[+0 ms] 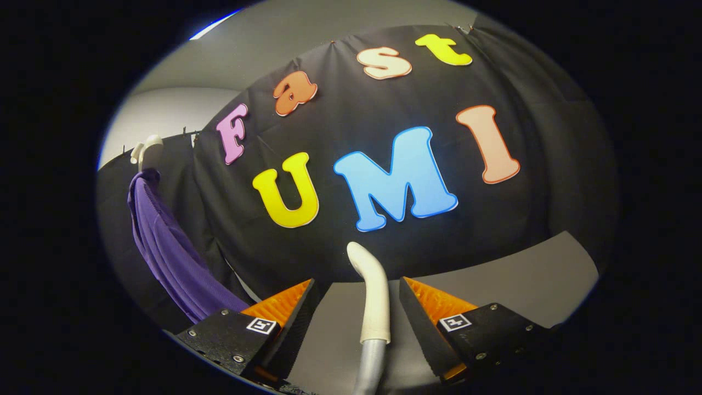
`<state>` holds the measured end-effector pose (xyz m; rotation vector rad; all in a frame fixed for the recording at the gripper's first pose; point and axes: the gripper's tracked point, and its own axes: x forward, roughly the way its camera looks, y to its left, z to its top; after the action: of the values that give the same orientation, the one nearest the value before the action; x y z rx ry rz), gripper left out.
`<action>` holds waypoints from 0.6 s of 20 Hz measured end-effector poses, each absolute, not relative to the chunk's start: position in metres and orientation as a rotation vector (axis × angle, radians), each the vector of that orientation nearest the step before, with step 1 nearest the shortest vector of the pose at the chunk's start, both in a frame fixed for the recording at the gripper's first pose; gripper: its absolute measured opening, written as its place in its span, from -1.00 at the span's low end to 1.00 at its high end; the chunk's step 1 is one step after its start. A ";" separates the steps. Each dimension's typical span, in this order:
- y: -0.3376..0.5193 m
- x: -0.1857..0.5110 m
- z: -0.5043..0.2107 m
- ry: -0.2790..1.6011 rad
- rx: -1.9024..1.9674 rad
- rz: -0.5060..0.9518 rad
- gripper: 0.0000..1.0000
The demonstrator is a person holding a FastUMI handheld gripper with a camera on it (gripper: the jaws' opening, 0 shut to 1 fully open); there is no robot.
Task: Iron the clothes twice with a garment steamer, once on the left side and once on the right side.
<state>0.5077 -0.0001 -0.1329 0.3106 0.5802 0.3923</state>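
A garment steamer (374, 296), with a white curved head on a silver tube, stands upright between my fingers. My gripper (357, 281) is open, with a gap between the steamer and each finger; the right finger is the nearer one. A purple garment (164, 247) hangs off to the left of the fingers, on a white hanger (143, 149) against the black cloth wall. Its lower part is hidden behind my left finger.
A grey tabletop (521, 274) runs under and beyond the fingers up to the black cloth wall (548, 208). A pale grey room wall and ceiling show above the cloth.
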 end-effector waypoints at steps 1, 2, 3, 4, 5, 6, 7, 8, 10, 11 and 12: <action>-0.003 0.513 -0.143 0.615 0.324 0.383 0.83; -0.006 0.520 -0.153 0.648 0.346 0.376 0.83; -0.006 0.526 -0.160 0.675 0.377 0.372 0.84; -0.005 0.531 -0.166 0.702 0.418 0.371 0.84; -0.004 0.535 -0.171 0.736 0.474 0.375 0.83; 0.000 0.535 -0.176 0.781 0.537 0.382 0.82; 0.003 0.538 -0.180 0.817 0.591 0.387 0.82; 0.002 0.537 -0.183 0.845 0.621 0.381 0.85; 0.001 0.538 -0.193 0.879 0.647 0.369 0.85; 0.006 0.536 -0.198 0.902 0.669 0.380 0.83; 0.014 0.535 -0.204 0.930 0.696 0.399 0.82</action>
<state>0.5350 0.0135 -0.2039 0.6958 0.9300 0.3995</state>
